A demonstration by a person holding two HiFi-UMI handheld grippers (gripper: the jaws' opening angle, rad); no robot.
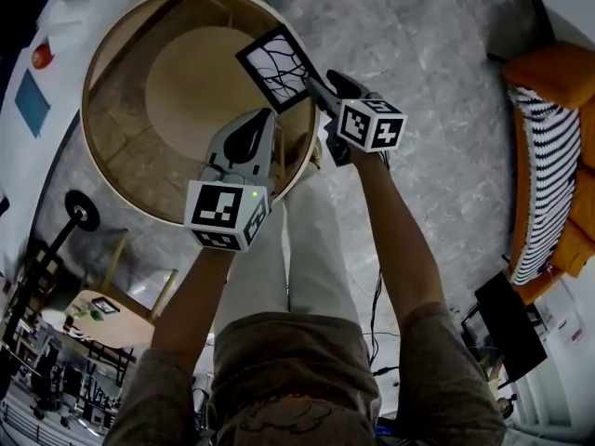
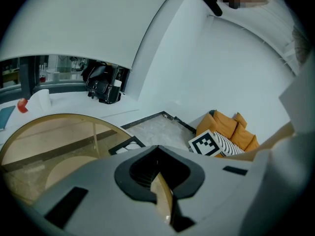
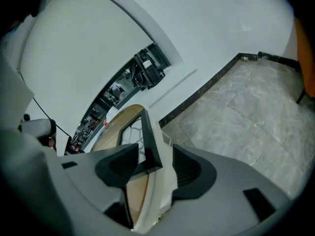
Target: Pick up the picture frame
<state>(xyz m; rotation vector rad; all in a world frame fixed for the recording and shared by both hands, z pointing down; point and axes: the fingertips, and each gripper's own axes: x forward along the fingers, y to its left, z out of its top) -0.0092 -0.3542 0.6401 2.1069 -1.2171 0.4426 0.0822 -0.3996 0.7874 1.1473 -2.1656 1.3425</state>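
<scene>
**Clerk:** Item one, the picture frame (image 1: 277,66). Location and condition?

**Keeper:** Black border, branch drawing behind glass. It sits at about 2 o'clock on the round table (image 1: 130,147), close to the white rim. It is tilted up on one corner rather than lying flat. I cannot tell whether it is touching the glass top or is clear of it.

**Clerk:** Item two, the right gripper (image 1: 314,89). Holding what?

**Keeper:** The frame. The right gripper view shows the jaws closed on the frame's near corner, one black pad against each face, with the border standing edge-on between them. My judgement is that the corner was chosen because it overhangs near the rim, where a jaw can get behind the frame. A flat frame gives no such hold from above.

**Clerk:** Item three, the left gripper (image 1: 265,119).

**Keeper:** It hovers over the rim at about 5 o'clock, well apart from the frame. The jaws are drawn together with nothing between them. The tan strip in its own view looks like the table edge below. I judge it is simply parked out of the way, since one grip is enough for something this light.

**Clerk:** Risk entry?

**Keeper:** A corner hold lets the frame pivot, so a level, steady lift seems wise.
</scene>
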